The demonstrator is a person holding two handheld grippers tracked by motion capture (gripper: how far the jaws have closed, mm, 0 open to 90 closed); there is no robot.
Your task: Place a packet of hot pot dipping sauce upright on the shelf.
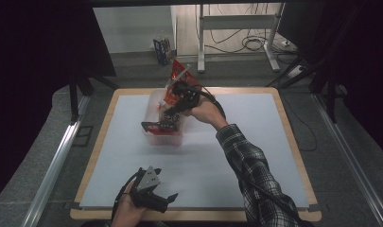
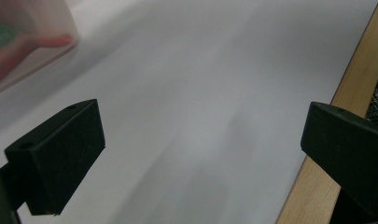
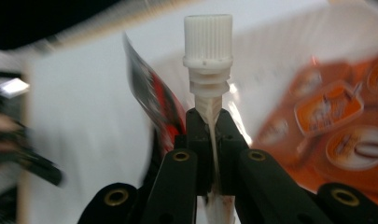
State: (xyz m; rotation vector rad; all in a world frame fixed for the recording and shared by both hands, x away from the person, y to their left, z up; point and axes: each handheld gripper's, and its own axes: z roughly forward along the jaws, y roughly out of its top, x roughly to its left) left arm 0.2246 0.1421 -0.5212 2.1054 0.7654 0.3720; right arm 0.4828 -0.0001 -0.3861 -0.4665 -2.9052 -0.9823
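White sheet [image 1: 255, 156] covers the wooden-edged table [image 1: 293, 142], its pale border running all round. Behind the table a metal frame stand [image 1: 236, 28] sits on the grey floor, black cables [image 1: 250, 45] looping beneath it, and a small blue packet [image 1: 161, 51] sits just left of the stand's foot.

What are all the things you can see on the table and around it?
Pouch: one, red with a white screw cap, pinched in the right gripper's jaws above the tub.
Tub: one, clear plastic, far left part of the table, orange packets inside.
Table: one, white top with a wooden edge.
Box: one, blue, on the floor behind the table.
Right gripper: one, black, jaws shut on the pouch.
Left gripper: one, black, jaws open, near table edge.
Sleeve: one, checked, right arm.
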